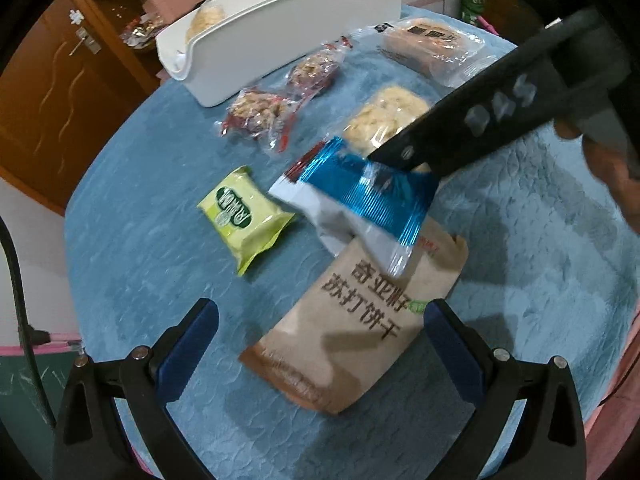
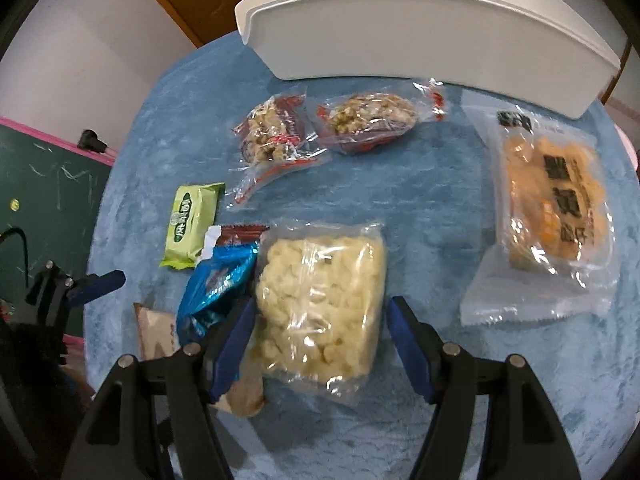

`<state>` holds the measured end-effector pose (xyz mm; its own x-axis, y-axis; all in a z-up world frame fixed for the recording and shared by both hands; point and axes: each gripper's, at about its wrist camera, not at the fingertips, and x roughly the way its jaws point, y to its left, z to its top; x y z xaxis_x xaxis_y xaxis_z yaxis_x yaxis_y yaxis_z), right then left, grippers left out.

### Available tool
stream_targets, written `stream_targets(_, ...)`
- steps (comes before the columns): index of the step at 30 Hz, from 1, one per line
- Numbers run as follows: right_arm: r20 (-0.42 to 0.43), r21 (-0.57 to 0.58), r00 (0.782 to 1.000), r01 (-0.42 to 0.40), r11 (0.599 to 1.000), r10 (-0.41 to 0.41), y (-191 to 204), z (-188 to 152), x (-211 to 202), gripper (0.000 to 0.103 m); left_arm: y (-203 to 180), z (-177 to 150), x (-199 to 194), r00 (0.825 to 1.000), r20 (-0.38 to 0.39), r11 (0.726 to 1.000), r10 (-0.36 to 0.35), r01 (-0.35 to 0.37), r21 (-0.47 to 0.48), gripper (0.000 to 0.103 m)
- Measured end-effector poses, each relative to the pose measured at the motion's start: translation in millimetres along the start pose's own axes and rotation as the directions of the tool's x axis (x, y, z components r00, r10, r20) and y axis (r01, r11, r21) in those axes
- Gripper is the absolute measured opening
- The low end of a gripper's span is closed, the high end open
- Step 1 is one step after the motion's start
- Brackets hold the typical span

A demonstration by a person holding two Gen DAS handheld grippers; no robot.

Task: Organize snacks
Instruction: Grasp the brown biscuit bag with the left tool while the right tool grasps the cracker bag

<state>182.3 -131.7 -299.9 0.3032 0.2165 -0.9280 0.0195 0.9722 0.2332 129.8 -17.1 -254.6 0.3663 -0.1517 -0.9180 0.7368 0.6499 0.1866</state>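
While the right gripper (image 2: 320,344) hung wide open around the pale puffed-snack bag (image 2: 320,312) and the left gripper (image 1: 320,344) gaped over the brown cracker pack (image 1: 352,336), only one snack sat in the white bin (image 2: 400,32), the rest still strewn on the tabletop (image 2: 400,184).

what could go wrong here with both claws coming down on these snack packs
1. The right claw straddles the clear pale-snack bag, but its left finger sits against the blue foil pack, so closing might pinch both.
2. The left claw is open over the brown cracker pack, whose far end lies under the blue foil pack; lifting it could drag that along.
3. The two claws work close together and could collide.
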Motion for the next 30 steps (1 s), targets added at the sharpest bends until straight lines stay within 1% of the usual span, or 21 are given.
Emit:
stream_targets(4,0.009,-0.069,0.997,0.072,0.995,-0.072,17,3,8,0.07,0,8,5,1.0,0.004,1.0,-0.025,0.025,0.005,0.102)
stream_targets(7,0.023,-0.112,0.995,0.103,0.988,-0.101,23,1,12,0.07,5,13,9,0.998,-0.006,0.998,-0.062,0.061,-0.008,0.103)
stream_targets(8,0.028,-0.126,0.994,0.11,0.986,-0.107,23,1,12,0.068,5,13,10,0.997,-0.013,0.997,-0.079,0.079,-0.011,0.103)
stream_targets(9,0.032,-0.135,0.993,0.114,0.984,-0.111,24,1,12,0.063,5,14,13,0.994,-0.027,0.995,-0.104,0.103,-0.012,0.103)
stream_targets(10,0.036,-0.144,0.993,0.121,0.982,-0.117,23,0,11,0.061,4,14,15,0.992,-0.041,0.992,-0.123,0.122,-0.01,0.103)
stream_targets(12,0.028,-0.151,0.994,0.106,0.983,-0.103,18,-1,9,0.06,-3,12,23,0.986,-0.083,0.989,-0.147,0.149,0.016,0.102)
stream_targets(14,0.026,-0.148,0.995,0.096,0.984,-0.093,12,-4,5,0.059,-11,9,26,0.987,-0.098,0.989,-0.125,0.131,0.061,0.102)
stream_targets(15,0.027,-0.149,0.995,0.094,0.984,-0.091,8,-7,3,0.059,-13,9,25,0.989,-0.084,0.989,-0.118,0.125,0.074,0.102)
stream_targets(17,0.031,-0.147,0.995,0.094,0.985,-0.09,2,-12,-2,0.059,-13,11,26,0.988,-0.085,0.988,-0.13,0.136,0.069,0.102)
stream_targets(19,0.031,-0.138,0.996,0.084,0.987,-0.081,-4,-17,-6,0.059,-10,13,28,0.984,-0.092,0.987,-0.151,0.155,0.04,0.101)
stream_targets(21,0.033,-0.117,0.998,0.065,0.991,-0.061,-11,-24,-12,0.059,-9,16,30,0.978,-0.098,0.982,-0.183,0.186,0.019,0.093)
stream_targets(22,0.034,-0.109,0.998,0.059,0.992,-0.056,-12,-26,-13,0.059,-9,16,30,0.977,-0.097,0.982,-0.188,0.19,0.015,0.09)
stream_targets(24,0.038,-0.098,0.999,0.043,0.994,-0.039,-19,-35,-20,0.059,-11,16,25,0.978,-0.093,0.983,-0.185,0.186,0.005,0.076)
stream_targets(27,0.045,-0.095,0.999,0.02,0.995,-0.016,-25,-48,-24,0.059,-18,16,19,0.984,-0.092,0.988,-0.153,0.151,-0.028,0.068)
stream_targets(30,0.058,-0.098,0.998,0.016,0.995,-0.011,-26,-58,-29,0.059,-28,14,13,0.988,-0.096,0.989,-0.122,0.112,-0.1,0.066)
